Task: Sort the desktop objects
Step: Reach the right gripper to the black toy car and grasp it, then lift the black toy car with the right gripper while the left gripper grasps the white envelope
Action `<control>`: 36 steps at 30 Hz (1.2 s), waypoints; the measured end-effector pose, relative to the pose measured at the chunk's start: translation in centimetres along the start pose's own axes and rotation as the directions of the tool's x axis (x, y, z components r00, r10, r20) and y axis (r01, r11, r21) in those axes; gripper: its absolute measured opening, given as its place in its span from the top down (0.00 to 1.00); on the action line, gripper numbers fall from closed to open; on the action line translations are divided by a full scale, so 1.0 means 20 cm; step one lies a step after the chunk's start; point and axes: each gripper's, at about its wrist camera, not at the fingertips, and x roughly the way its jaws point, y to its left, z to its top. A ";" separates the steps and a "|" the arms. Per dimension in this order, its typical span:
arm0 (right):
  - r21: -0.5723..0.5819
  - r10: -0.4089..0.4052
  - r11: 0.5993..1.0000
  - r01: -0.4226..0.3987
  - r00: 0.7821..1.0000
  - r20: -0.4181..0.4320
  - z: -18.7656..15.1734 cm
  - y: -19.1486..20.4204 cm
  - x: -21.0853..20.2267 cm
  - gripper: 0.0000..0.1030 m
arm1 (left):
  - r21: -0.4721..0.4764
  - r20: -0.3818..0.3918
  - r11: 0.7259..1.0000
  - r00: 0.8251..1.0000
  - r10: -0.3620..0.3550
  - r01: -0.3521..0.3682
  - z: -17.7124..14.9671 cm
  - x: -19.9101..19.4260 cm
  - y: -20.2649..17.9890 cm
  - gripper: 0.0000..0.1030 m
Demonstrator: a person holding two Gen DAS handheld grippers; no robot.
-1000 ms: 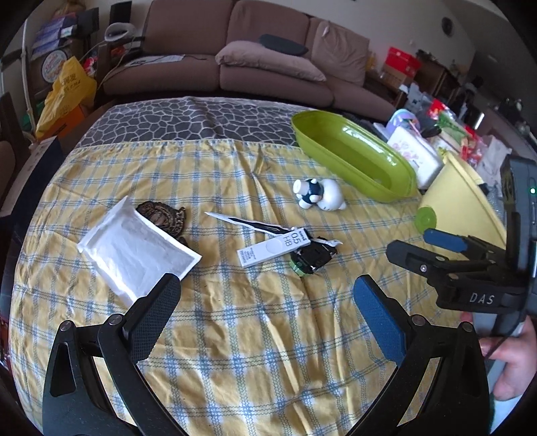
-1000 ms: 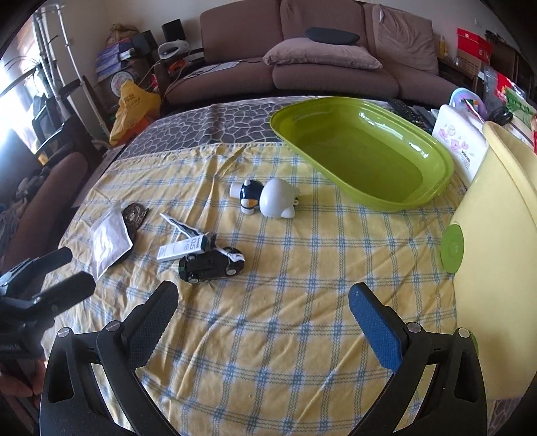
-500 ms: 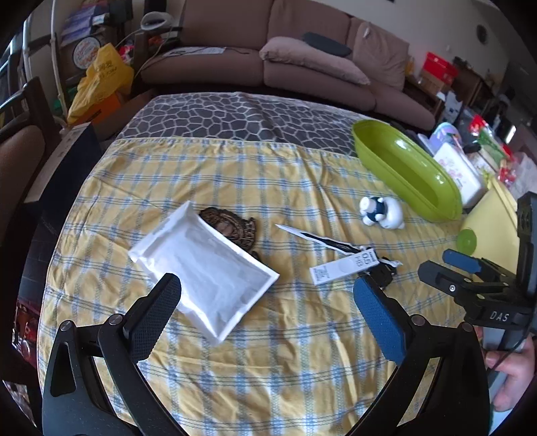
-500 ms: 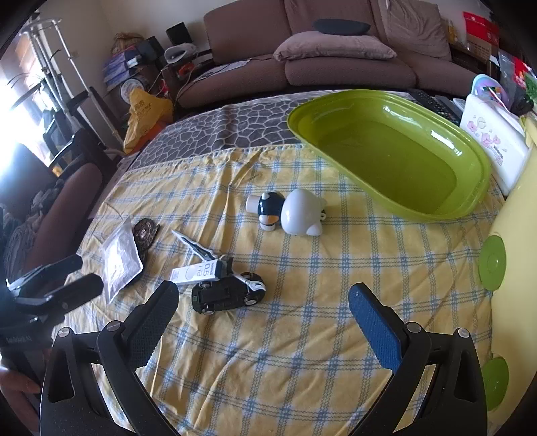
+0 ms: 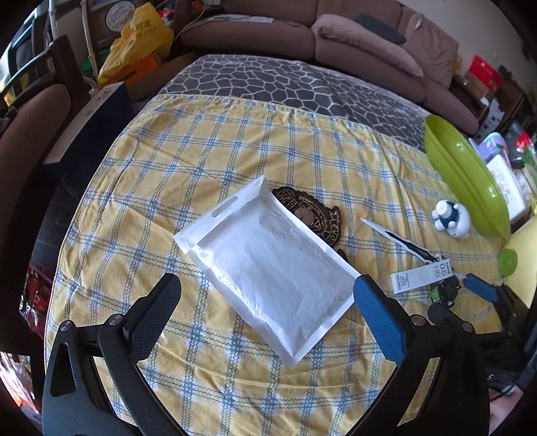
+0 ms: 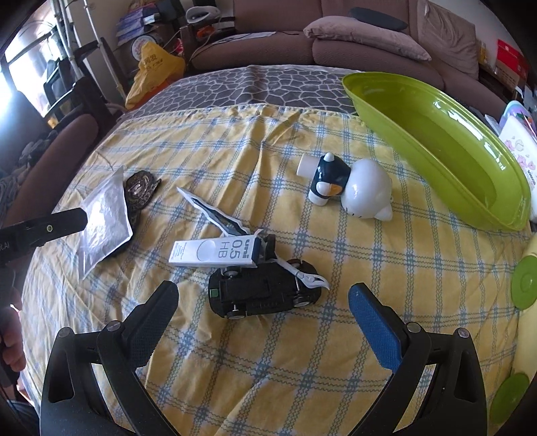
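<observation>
Left gripper [image 5: 266,295] wide, framing white pouch [image 5: 268,265] for pickup. Right gripper [image 6: 263,302] wide over toy car [image 6: 263,293], both near the green tub [image 6: 436,141].

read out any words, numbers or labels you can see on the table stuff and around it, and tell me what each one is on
"uni 0.5 HB": on the white pencil lead box, which lies against the black toy car.
"05 HB": the same box in the left wrist view.
Small print at the box's other end: too small to read.
Yellow bag by the sofa: printed characters, too blurred to read.
Dark patch beside the white pouch: gold lettering, unreadable.
</observation>
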 end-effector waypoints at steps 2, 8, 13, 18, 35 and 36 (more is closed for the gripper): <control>-0.021 -0.013 1.000 0.013 1.000 -0.011 -0.01 0.01 0.02 0.13 | 0.016 -0.011 1.000 1.000 0.007 -0.007 0.00 0.03 -0.02 0.00; -0.016 -0.006 1.000 0.006 1.000 -0.018 -0.02 -0.02 0.01 0.34 | 0.030 -0.035 0.997 0.997 0.074 -0.073 0.02 0.11 -0.06 0.00; 0.005 0.013 1.000 -0.013 1.000 -0.002 -0.01 -0.06 -0.05 0.34 | 0.003 -0.030 0.997 0.997 0.075 -0.075 0.06 0.13 -0.07 0.00; 0.023 0.031 0.999 -0.031 0.999 0.031 0.00 -0.09 -0.16 0.34 | -0.006 -0.010 0.994 0.994 0.110 -0.110 0.06 0.17 -0.08 0.04; 0.094 -0.005 0.996 -0.008 0.991 0.135 0.03 -0.30 -0.40 0.34 | -0.175 0.020 0.983 0.998 0.062 -0.058 0.08 0.08 0.07 0.02; 0.105 -0.002 0.994 -0.012 0.991 0.136 0.02 -0.31 -0.40 0.34 | -0.182 0.020 0.982 0.999 0.049 -0.045 0.08 0.10 0.07 0.02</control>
